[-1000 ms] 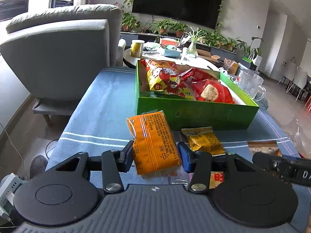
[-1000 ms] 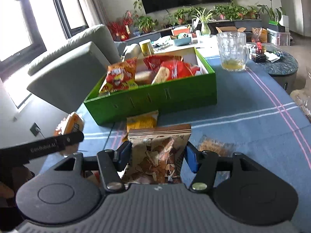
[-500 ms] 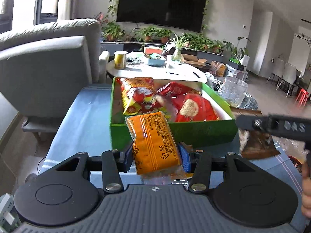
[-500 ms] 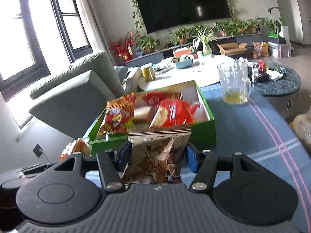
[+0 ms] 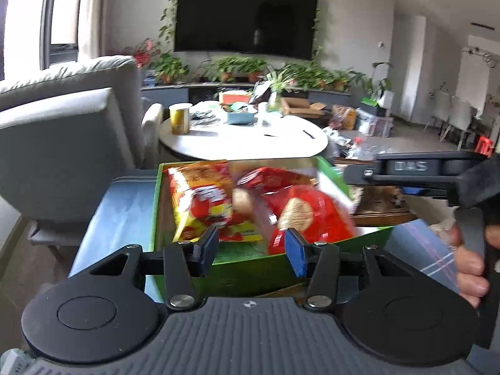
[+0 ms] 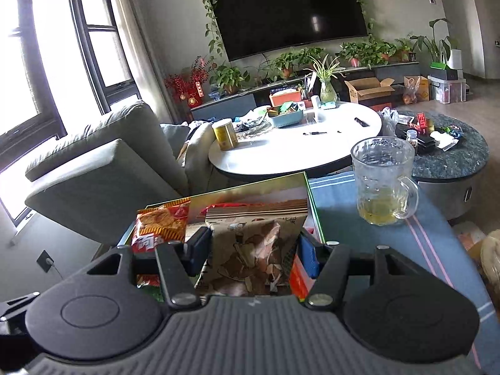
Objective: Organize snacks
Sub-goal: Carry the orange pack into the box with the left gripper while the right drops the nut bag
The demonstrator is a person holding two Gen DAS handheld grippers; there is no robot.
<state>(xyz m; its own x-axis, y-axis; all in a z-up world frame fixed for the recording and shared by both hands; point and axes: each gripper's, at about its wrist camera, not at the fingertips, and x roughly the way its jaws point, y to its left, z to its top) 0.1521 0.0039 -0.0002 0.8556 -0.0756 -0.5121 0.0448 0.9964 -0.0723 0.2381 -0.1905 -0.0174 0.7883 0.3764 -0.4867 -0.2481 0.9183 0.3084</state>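
A green box (image 5: 156,206) sits on the blue cloth and holds a yellow-red chip bag (image 5: 203,200) and red snack packs (image 5: 306,209). My left gripper (image 5: 250,245) is open and empty, over the box's near wall. The orange packet it held is not in view. My right gripper (image 6: 254,248) is shut on a brown snack bag (image 6: 256,243), held above the box (image 6: 314,206). From the left wrist view the right gripper's body (image 5: 412,168) hangs over the box's right side, with the brown bag (image 5: 381,200) under it.
A glass mug (image 6: 382,181) with some yellow liquid stands on the blue cloth (image 6: 337,209) right of the box. A grey armchair (image 5: 62,143) is to the left. A white round table (image 5: 243,137) with clutter stands behind the box.
My left gripper has opened and the orange packet is gone from it. Both grippers have moved forward over the box. The right gripper still holds the brown bag.
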